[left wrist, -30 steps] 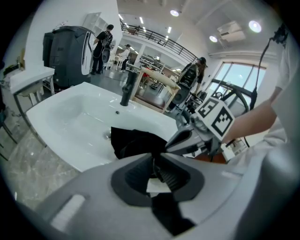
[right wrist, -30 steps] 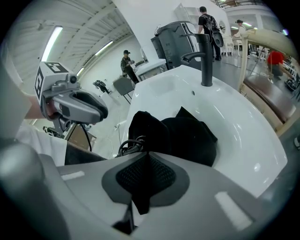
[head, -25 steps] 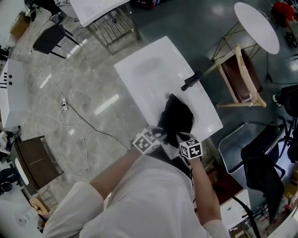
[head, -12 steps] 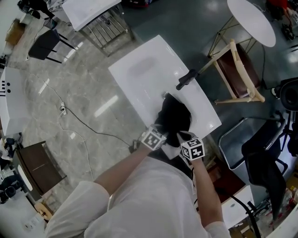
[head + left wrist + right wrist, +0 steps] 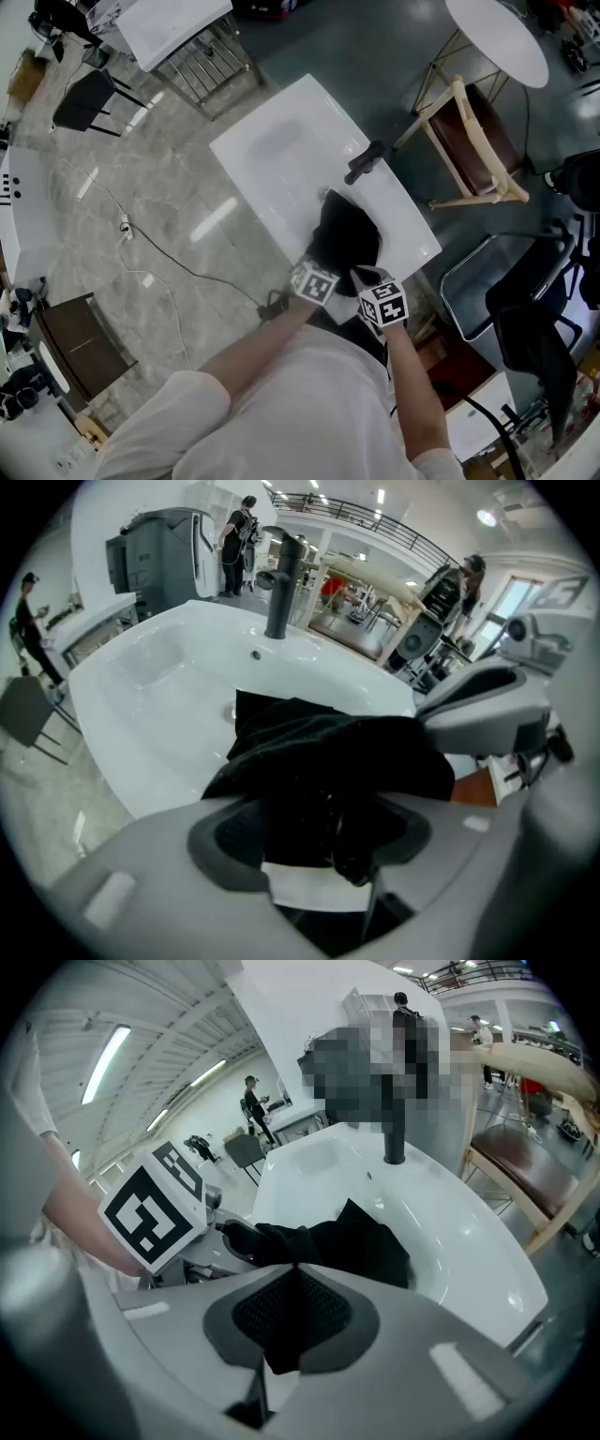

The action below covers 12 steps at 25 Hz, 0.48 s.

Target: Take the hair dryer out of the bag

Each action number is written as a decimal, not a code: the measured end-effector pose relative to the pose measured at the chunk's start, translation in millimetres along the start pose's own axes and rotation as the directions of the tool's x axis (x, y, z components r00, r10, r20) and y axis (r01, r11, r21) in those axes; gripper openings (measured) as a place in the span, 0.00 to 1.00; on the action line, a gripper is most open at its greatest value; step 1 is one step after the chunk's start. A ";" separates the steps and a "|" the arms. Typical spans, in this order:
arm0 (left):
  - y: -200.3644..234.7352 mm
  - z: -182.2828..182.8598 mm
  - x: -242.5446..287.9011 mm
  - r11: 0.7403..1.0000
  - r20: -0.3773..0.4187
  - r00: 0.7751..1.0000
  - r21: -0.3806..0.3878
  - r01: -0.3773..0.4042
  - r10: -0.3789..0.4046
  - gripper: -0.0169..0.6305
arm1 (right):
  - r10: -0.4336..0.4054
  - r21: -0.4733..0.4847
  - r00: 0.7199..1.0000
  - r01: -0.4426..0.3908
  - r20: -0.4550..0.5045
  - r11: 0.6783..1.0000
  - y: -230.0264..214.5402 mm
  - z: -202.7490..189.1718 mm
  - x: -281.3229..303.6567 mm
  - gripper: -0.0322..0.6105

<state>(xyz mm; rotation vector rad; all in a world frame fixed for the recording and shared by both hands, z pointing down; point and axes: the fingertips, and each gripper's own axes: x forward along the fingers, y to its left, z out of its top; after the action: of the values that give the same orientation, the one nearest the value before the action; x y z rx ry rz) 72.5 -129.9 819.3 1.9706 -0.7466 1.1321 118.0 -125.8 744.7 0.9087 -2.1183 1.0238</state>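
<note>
Bag parked near the bottom edge of the basin, both grippers at its mouth

The black bag (image 5: 345, 239) sits low on the white basin top (image 5: 281, 150), close to its lower-right corner, so there's barely any rim left on that side. Loads of bare white runs toward the upper left, the black faucet (image 5: 364, 161) stands just past the bag, and a wooden chair (image 5: 473, 141) is off the right edge. The right gripper (image 5: 281, 1335) has its fingers pressed together, pinching a fold of bag fabric. The left gripper (image 5: 323, 832) is spreading its fingers, with dark cloth bunched in the gap but not squeezed. I can't make out the hair dryer itself, just bag. Versus a second ago, the left gripper has slid in closer to the bag and to the right one's cube. The right gripper has hardly budged.
</note>
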 end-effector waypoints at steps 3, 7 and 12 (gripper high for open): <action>-0.7 0.8 -2.4 0.998 -0.008 1.000 -0.059 -0.014 0.014 0.48 | 0.000 0.010 1.000 0.000 0.005 1.000 -1.4 -0.3 -1.6 0.07; -0.4 0.6 5.3 0.994 -0.028 0.999 -0.105 -0.042 0.039 0.53 | -0.004 0.020 1.000 0.004 0.007 1.000 -6.6 -1.3 -3.3 0.07; 1.8 -6.4 20.7 0.988 -0.070 0.992 -0.105 -0.110 0.103 0.53 | -0.004 0.021 1.000 0.004 0.010 1.000 -7.7 0.1 -5.5 0.07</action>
<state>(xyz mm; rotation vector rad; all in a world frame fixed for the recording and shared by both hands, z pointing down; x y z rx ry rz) 77.4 -128.2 840.4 1.8136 -0.8698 1.1873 127.3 -127.7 743.7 0.9298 -2.1162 1.0437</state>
